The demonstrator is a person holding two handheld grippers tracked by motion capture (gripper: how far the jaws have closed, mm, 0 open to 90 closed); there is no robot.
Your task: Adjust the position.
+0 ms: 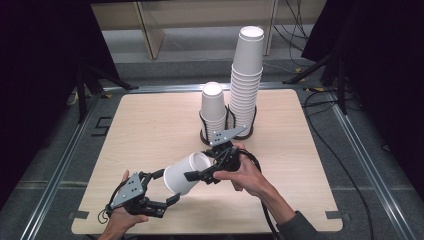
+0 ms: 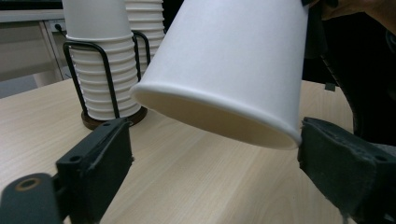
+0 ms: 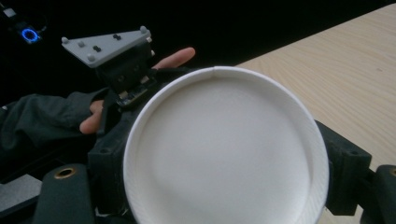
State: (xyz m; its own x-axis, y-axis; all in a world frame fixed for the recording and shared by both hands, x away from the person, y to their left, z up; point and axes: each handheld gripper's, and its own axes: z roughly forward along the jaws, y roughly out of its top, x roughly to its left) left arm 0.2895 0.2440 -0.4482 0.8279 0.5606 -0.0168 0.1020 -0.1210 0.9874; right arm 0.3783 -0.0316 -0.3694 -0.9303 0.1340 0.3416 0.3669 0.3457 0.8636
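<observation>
A white paper cup [image 1: 184,173] lies tilted on its side above the wooden table [image 1: 145,125]. My right gripper [image 1: 200,167] is shut on it near its base. In the right gripper view the cup's recessed bottom [image 3: 224,154] faces the camera, with a black jaw on each side of it. My left gripper [image 1: 167,189] stands open at the cup's mouth. In the left gripper view the cup's rim [image 2: 219,114] hangs between and just above the jaws. The left jaw is apart from the rim, while the right jaw sits close by its edge.
Two stacks of white cups stand in black wire holders [image 1: 205,134] at the table's far middle: a tall stack [image 1: 246,75] and a shorter stack [image 1: 212,107]. Black cables trail over the floor at the right. The other hand's gripper with its grey plate [image 3: 107,44] shows behind the cup.
</observation>
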